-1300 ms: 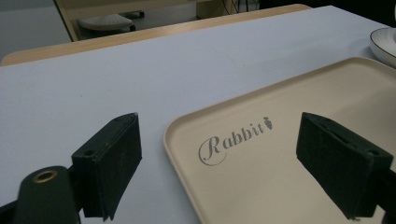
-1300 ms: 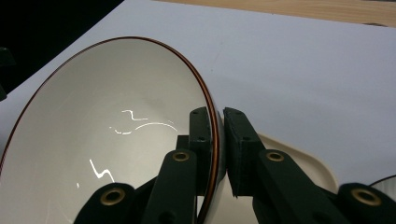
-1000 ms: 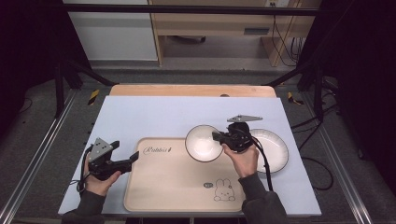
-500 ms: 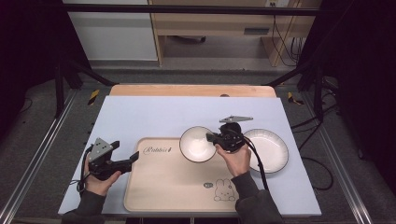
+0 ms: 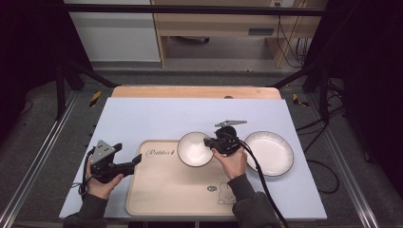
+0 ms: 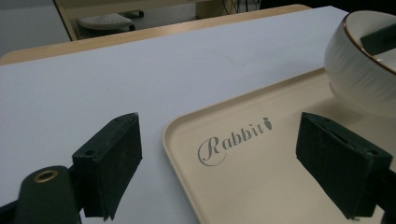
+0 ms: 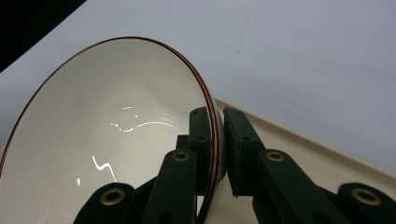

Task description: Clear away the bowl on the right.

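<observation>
The bowl (image 5: 195,148) is glossy white inside with a thin reddish-brown line round its rim; in the left gripper view its outer wall is white with faint vertical ribbing. The plate (image 5: 269,152) is white too, with a dark edge and what may be fine ribbing round its border, though it is small there. The tray (image 5: 161,190) is pale beige, printed with grey script reading "Rabbit" and a little rabbit drawing near one corner. The table (image 5: 142,118) is light lavender-grey with a wooden strip at the far edge. Both grippers' jaws are black.

"Rabbit" script printed on tray (image 6: 261,186), near its top-left corner.
</observation>
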A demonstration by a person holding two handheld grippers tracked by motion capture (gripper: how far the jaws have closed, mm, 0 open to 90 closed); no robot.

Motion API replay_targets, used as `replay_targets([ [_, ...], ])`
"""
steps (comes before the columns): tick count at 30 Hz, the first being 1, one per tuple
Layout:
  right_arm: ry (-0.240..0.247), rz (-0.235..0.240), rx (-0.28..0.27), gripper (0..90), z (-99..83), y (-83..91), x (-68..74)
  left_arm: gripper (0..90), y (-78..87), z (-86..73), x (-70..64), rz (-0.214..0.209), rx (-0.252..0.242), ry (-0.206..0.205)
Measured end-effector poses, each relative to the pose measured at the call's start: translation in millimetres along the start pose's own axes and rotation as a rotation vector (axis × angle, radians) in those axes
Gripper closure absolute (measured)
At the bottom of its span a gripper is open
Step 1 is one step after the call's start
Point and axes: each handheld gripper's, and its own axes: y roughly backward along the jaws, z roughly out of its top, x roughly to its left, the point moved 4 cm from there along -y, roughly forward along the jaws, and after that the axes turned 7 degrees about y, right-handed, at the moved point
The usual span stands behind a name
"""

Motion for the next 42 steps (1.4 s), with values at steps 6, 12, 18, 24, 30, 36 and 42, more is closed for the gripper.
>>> replay_targets([
  [6, 0.005, -0.001, 0.022, 82.2, -3.7, -9.7, 0.6, 14.0, 0.4, -0.3, -0.1, 0.001, -0.002, -0.002],
  [12, 0.012, -0.006, 0.045, 82.1, -8.8, -18.3, 3.5, 14.0, 2.4, 0.4, 0.7, 0.001, -0.009, 0.000],
  [18, -0.003, -0.008, 0.065, 82.1, -15.1, -25.2, 3.4, 14.0, 2.1, 0.2, -0.3, 0.000, -0.006, -0.005],
  [24, -0.012, -0.002, 0.076, 82.0, -16.8, -28.7, 2.3, 14.0, 2.3, 0.2, 0.3, 0.002, -0.009, -0.001],
  [30, -0.020, 0.002, 0.082, 81.9, -17.2, -29.4, 1.1, 14.0, 1.7, -0.2, -0.5, -0.001, -0.005, -0.003],
  [36, -0.027, 0.003, 0.093, 82.0, -18.0, -32.3, -1.4, 14.1, 1.6, -0.6, -0.4, 0.000, -0.002, -0.006],
  [42, -0.014, -0.013, 0.092, 82.1, -18.8, -34.8, -2.7, 14.1, 1.4, -1.0, 0.5, 0.001, 0.000, -0.003],
])
